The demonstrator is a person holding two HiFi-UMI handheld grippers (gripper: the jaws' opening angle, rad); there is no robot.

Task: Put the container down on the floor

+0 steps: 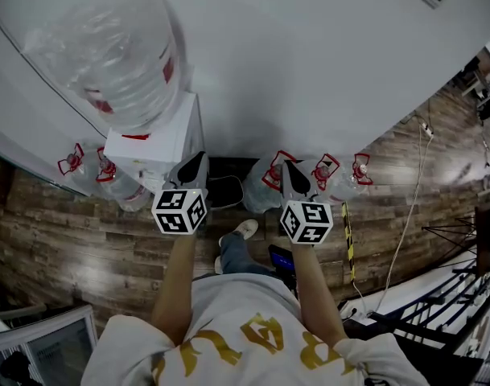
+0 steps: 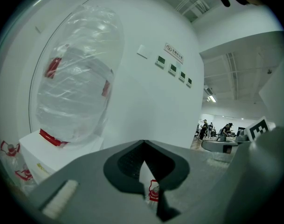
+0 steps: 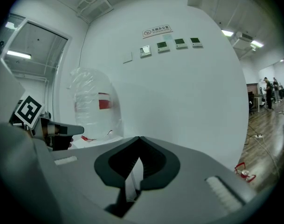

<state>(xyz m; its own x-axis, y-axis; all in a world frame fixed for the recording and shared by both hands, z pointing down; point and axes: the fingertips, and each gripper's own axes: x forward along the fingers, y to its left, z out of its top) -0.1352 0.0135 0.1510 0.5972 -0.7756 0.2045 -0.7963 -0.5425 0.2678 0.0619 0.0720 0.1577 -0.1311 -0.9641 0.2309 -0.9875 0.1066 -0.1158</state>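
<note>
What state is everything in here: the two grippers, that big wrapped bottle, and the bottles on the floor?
left gripper: shut, holding nothing.
right gripper: shut, holding nothing.
big wrapped bottle: upside down on the white dispenser, in plastic film.
floor bottles: upright by the wall.
</note>
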